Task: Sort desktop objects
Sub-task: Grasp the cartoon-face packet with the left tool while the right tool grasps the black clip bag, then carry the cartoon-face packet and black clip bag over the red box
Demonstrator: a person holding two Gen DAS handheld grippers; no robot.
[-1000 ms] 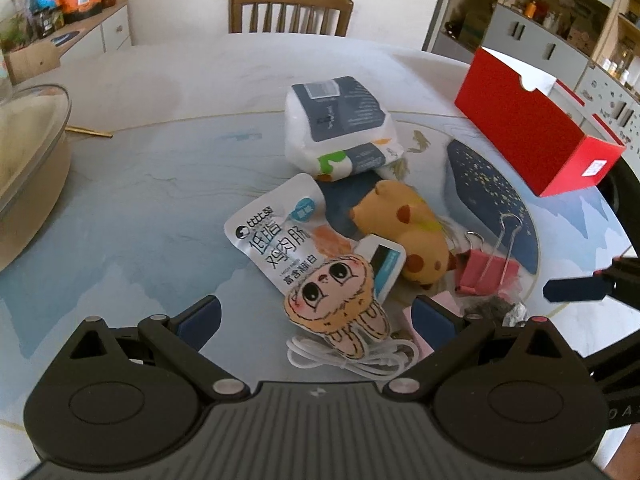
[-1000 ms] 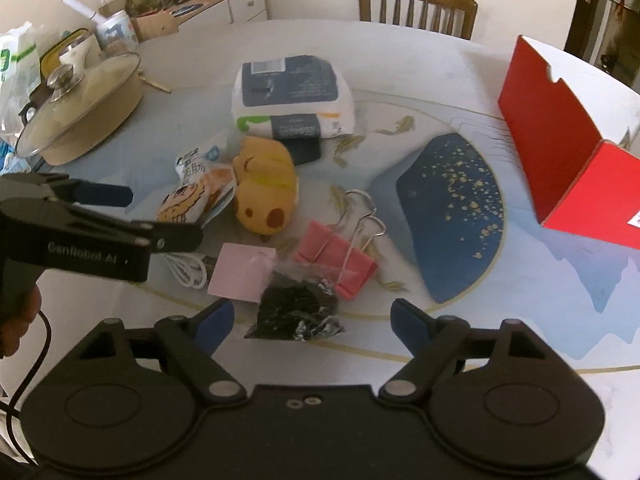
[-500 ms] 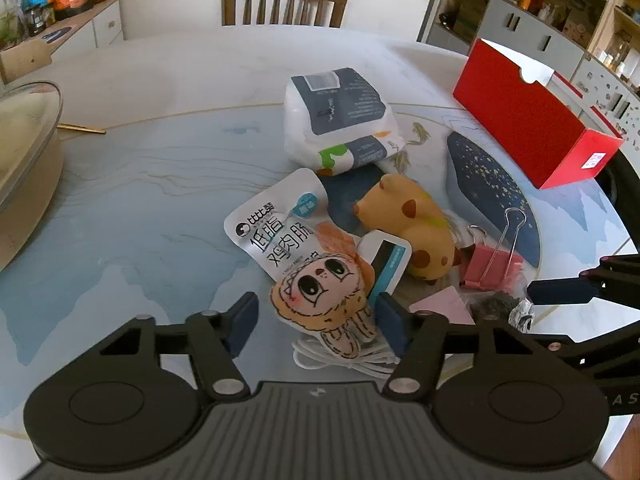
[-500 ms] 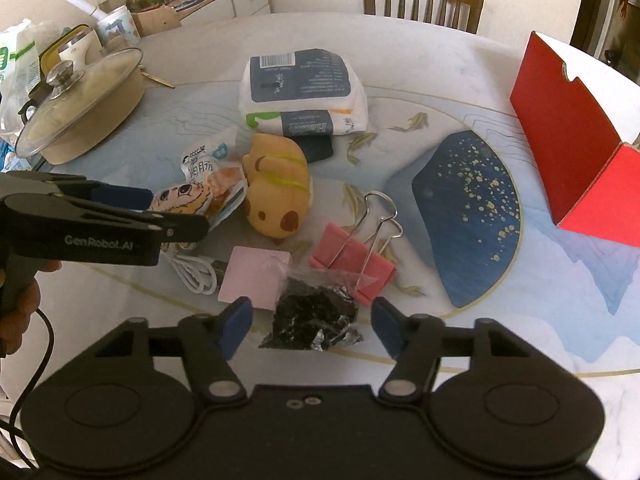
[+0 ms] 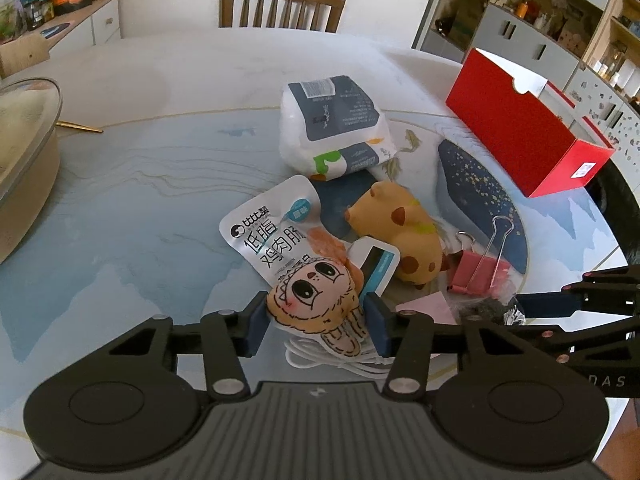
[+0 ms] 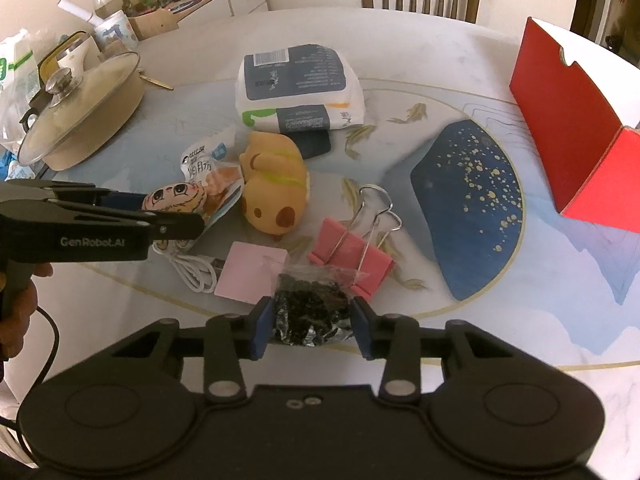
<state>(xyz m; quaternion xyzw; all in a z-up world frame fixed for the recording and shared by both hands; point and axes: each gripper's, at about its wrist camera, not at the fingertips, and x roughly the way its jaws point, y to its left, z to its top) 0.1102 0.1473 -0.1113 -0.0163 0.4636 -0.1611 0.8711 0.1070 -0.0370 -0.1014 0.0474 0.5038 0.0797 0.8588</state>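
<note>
2 grippers narrowed since before: left gripper (image 5: 316, 322) clamped on 1 doll (image 5: 316, 300); right gripper (image 6: 312, 326) clamped on 1 bag (image 6: 310, 312).

Cartoon-face plush charm (image 5: 316, 300) lying atop a white cable (image 5: 340, 360); yellow spotted pig toy (image 5: 404, 236) on its side; pink binder clip (image 6: 352, 256) beside a clear bag of black bits (image 6: 312, 308) overlapping a pink notepad (image 6: 250, 272).

Home dining room: round table (image 5: 168, 80), wooden chair (image 5: 282, 8), lidded pot (image 6: 84, 108)
</note>
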